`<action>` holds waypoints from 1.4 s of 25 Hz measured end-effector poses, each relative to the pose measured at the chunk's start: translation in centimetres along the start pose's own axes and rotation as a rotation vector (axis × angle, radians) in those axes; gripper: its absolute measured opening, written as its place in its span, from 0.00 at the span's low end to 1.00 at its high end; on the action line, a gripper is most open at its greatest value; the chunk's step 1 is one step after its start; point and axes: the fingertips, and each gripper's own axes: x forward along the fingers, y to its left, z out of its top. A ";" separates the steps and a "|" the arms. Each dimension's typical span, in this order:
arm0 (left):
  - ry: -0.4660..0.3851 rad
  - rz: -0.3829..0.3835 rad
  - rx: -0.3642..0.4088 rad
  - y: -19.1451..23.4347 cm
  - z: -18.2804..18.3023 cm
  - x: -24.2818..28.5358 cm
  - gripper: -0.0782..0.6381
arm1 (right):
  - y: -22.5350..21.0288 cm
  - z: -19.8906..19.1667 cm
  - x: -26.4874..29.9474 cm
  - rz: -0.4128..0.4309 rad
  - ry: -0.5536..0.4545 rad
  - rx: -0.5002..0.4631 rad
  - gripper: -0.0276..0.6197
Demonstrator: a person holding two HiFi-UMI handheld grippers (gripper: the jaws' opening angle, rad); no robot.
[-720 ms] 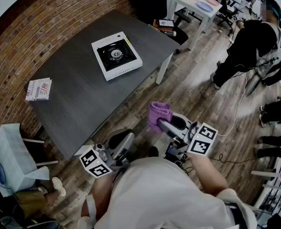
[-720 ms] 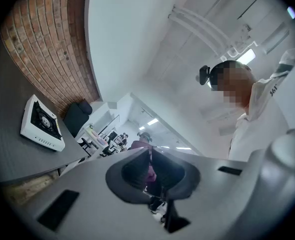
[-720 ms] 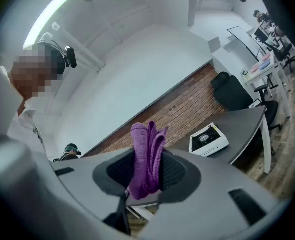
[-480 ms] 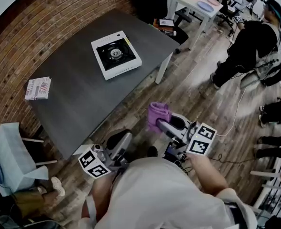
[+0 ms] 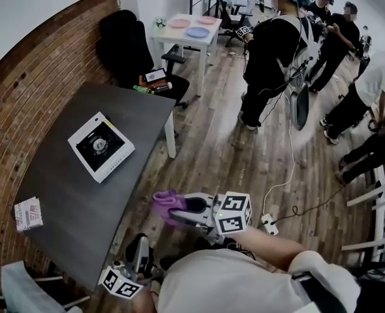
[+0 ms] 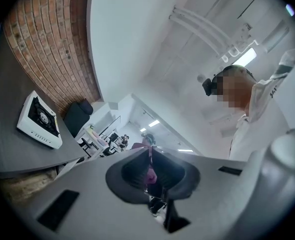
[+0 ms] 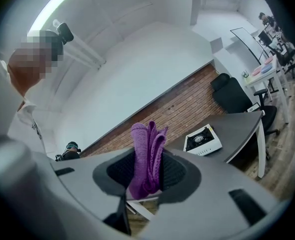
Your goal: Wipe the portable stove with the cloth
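Beside the table [image 5: 62,201], right claw [image 7: 147,159] clamps the cloth [image 7: 140,134] — left claw [image 6: 150,166] closed.

The head view has swung up and to the right. The portable stove [image 5: 101,147], near 12 o'clock before, now lies toward 9 o'clock. The tabletop [image 5: 68,194] has slid left with it, carrying the folded paper [image 5: 28,214] down to 8 o'clock. A white side table [image 5: 166,36] and standing people [image 5: 274,57] now fill 12 to 2 o'clock. The right claw [image 5: 176,207] with the cloth [image 5: 163,201] has shifted left and points to 9 o'clock instead of 10. The left claw [image 5: 140,250] has dropped toward the bottom edge at 7 o'clock, aiming at 12.
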 end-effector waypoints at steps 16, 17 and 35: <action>-0.031 0.055 0.015 1.5 -2.3 3.7 0.15 | -5.2 1.0 -3.4 -0.025 0.053 -0.008 0.23; -0.031 0.065 0.018 1.6 -2.4 3.6 0.15 | -5.3 0.9 -3.3 -0.018 0.062 -0.006 0.23; -0.010 0.185 0.043 10.6 3.2 -0.2 0.15 | -6.6 -0.8 6.8 -0.007 0.231 -0.068 0.24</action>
